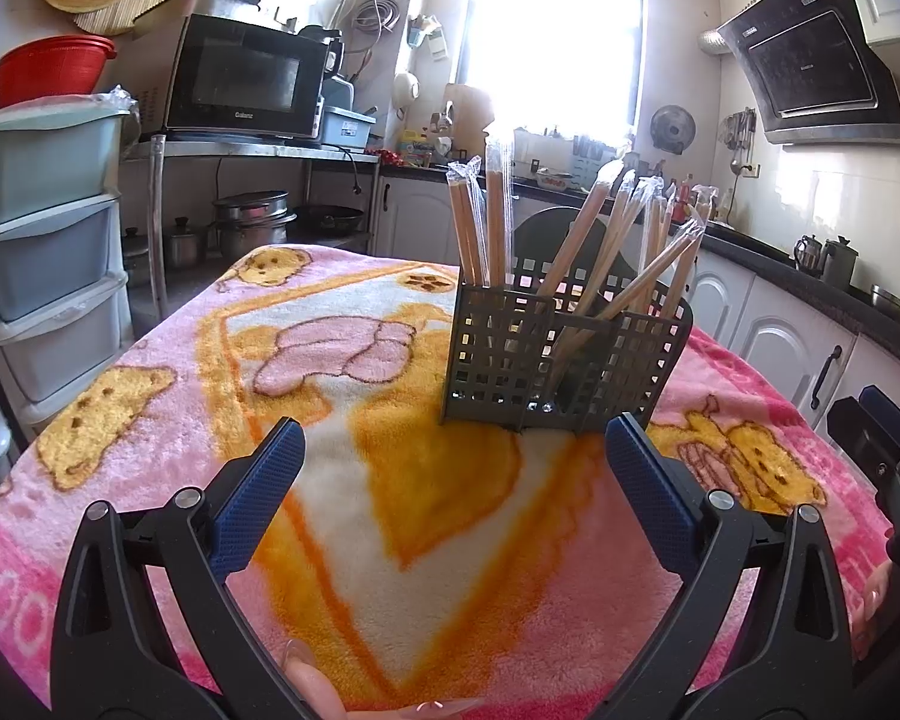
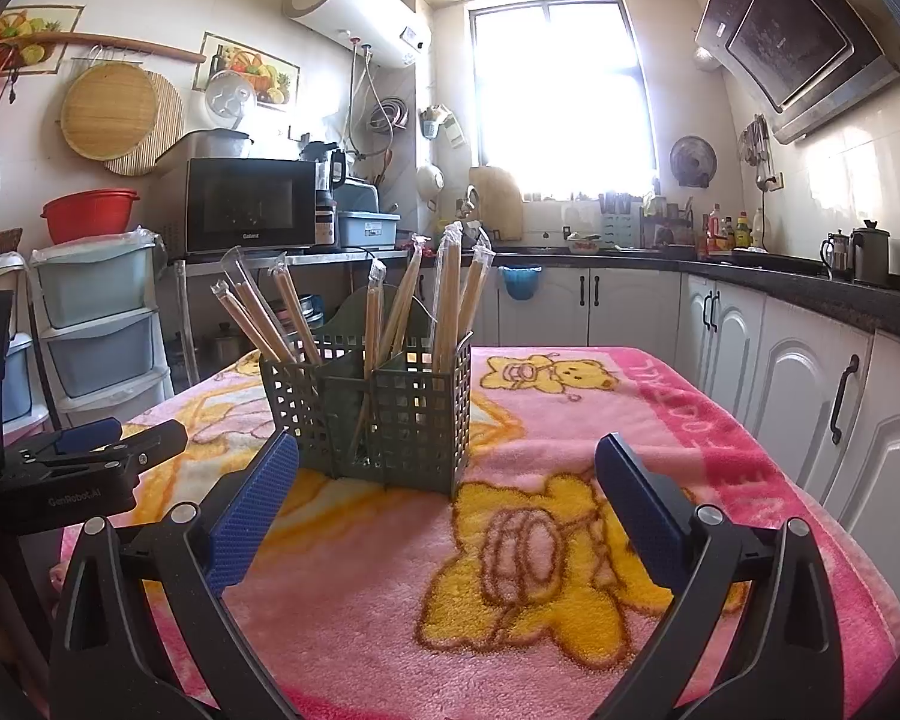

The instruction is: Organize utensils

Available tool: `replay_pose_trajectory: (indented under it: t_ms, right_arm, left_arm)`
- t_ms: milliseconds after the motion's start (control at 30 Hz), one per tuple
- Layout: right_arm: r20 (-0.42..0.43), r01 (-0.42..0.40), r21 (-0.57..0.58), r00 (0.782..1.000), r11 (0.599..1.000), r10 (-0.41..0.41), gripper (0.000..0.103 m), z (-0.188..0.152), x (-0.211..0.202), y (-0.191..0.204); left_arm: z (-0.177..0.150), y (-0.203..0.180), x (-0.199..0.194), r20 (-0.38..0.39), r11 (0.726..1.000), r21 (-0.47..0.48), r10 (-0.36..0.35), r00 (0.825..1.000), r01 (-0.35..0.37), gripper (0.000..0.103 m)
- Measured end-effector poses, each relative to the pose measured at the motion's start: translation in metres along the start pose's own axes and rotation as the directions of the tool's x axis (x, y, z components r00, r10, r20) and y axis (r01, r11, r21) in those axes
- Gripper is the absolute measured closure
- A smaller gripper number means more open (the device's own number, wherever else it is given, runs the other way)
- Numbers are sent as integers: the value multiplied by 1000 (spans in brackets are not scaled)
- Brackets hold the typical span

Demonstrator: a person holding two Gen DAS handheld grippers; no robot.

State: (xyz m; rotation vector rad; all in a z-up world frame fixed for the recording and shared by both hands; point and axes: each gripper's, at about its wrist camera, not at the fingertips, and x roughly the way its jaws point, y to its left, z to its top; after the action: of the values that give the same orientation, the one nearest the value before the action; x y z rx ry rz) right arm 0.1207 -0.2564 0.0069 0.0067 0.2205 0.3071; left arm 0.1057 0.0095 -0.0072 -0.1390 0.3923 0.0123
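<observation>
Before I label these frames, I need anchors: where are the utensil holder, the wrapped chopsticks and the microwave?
utensil holder (image 1: 498, 348): left wrist view, front grid wall.
wrapped chopsticks (image 1: 497, 222): left wrist view, shaft of an upright pair.
microwave (image 2: 249, 204): right wrist view, door glass.

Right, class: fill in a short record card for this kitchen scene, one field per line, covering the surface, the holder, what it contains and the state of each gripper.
surface: table under a pink bear-print blanket
holder: dark grid-sided utensil caddy, upright on the blanket, divided into compartments
contents: plastic-wrapped chopsticks, standing or leaning in several compartments
loose utensils on blanket: none visible
left gripper: open, empty, short of the caddy
right gripper: open, empty, short of the caddy
background: microwave on a shelf, bright window
</observation>
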Motion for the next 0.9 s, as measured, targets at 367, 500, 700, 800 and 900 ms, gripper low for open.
replay_pose_trajectory:
  t_ms: [367, 500, 700, 800, 900]
  right_arm:
    - [-3, -2, 1, 1000, 1000, 2, 6, -1, 1, 0]
    - [-3, -1, 0, 1000, 1000, 1, 6, -1, 0, 0]
    - [-4, -1, 0, 1000, 1000, 1, 6, -1, 1, 0]
    - [-4, -1, -1, 1000, 1000, 1, 6, -1, 0, 0]
    - [-5, 0, -1, 1000, 1000, 0, 6, -2, 1, 0]
  left_arm:
    - [-1, 0, 0, 0, 1000, -2, 2, 1000, -2, 10]
    - [-2, 1, 1, -1, 1000, -7, 0, 1000, 0, 10]
    - [-1, 2, 1, 1, 1000, -5, 9, 1000, -9, 10]
    - [-1, 2, 1, -2, 1000, -2, 26, 1000, -26, 10]
    - [-1, 3, 1, -7, 999, -4, 33, 999, -33, 10]
